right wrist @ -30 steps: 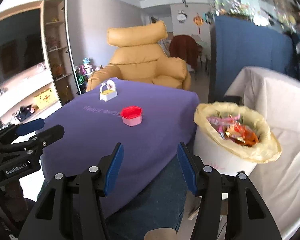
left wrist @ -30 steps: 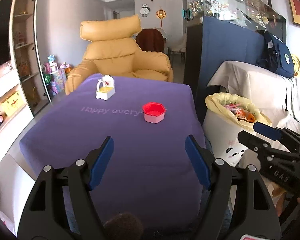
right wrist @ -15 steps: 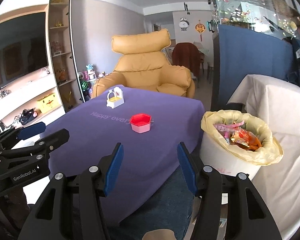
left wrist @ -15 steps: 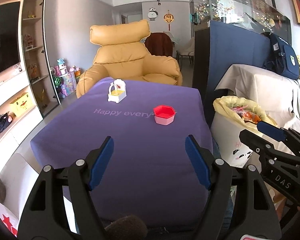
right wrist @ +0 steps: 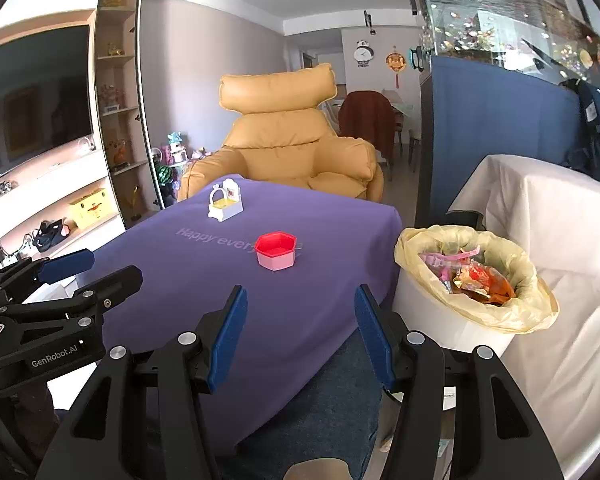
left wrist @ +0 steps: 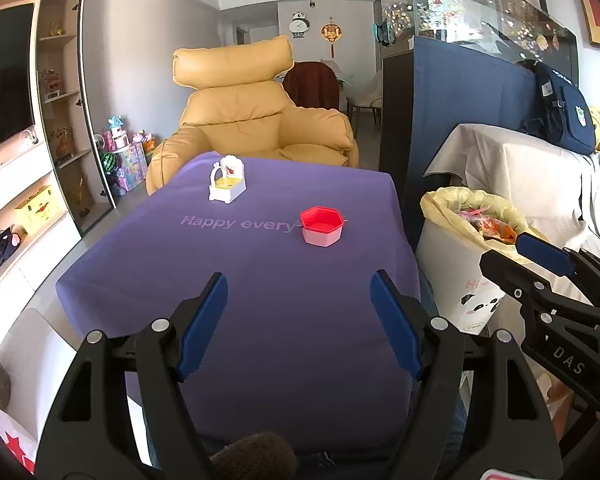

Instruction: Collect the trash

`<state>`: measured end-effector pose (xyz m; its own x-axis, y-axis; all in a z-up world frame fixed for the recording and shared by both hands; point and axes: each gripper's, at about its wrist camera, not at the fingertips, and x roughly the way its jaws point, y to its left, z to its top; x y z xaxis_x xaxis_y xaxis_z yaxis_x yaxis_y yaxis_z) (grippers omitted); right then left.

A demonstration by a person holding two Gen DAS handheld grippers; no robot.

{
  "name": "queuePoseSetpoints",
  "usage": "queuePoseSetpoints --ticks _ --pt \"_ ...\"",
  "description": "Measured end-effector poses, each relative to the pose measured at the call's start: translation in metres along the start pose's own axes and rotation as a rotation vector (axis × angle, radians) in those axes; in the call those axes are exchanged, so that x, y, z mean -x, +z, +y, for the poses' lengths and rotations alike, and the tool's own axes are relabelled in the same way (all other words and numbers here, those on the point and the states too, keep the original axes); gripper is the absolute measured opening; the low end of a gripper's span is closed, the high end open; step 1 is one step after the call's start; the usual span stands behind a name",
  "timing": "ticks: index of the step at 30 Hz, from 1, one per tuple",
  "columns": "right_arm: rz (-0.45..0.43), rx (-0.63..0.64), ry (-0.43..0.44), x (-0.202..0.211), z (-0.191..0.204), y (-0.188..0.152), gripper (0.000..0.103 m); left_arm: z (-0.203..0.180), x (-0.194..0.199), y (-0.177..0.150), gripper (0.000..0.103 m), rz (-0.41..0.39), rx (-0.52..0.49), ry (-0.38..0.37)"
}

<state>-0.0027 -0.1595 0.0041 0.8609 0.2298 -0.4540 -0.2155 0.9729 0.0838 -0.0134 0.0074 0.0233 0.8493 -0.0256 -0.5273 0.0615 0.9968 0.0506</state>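
Hovering over the near end of a counter [left wrist: 260,300] draped in purple cloth, the left hand-held gripper [left wrist: 299,316] has its blue-padded jaws spread wide with nothing between them. The right hand-held gripper [right wrist: 298,320] is likewise open and empty, aimed at the counter's near right corner. Pale lettering printed on the cloth reads "Happy every", and the rest of the line is hidden behind a small pink bowl [left wrist: 321,226] with a red inside, which sits toward the right side of the counter. A little white and yellow toy chair [left wrist: 227,179] stands farther back on the left, well apart from the bowl. The trash is already in a white bin [right wrist: 452,320] lined with a yellow bag [right wrist: 532,304], standing on the floor just beside the counter's right edge; pink and orange wrappers [right wrist: 472,274] fill its top. The bin's side shows a panda face and pink letters beginning "Hi". Seen from the right camera, the left gripper's black body carries the name "GenRobot.AI"; seen from the left camera, the right gripper's body shows the letters "DAS". A tan armchair [left wrist: 256,120] stands behind the counter, and a panda-shaped clock [left wrist: 299,24] hangs on the far wall.
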Motion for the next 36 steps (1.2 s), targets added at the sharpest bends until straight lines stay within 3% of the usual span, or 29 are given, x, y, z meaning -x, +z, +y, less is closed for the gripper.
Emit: queuePoseSetpoints --ticks 36 --pt "0.003 0.002 -0.016 -0.0008 -0.0040 -0.0042 0.053 -0.0017 -0.0003 0.0000 0.070 0.001 -0.001 -0.004"
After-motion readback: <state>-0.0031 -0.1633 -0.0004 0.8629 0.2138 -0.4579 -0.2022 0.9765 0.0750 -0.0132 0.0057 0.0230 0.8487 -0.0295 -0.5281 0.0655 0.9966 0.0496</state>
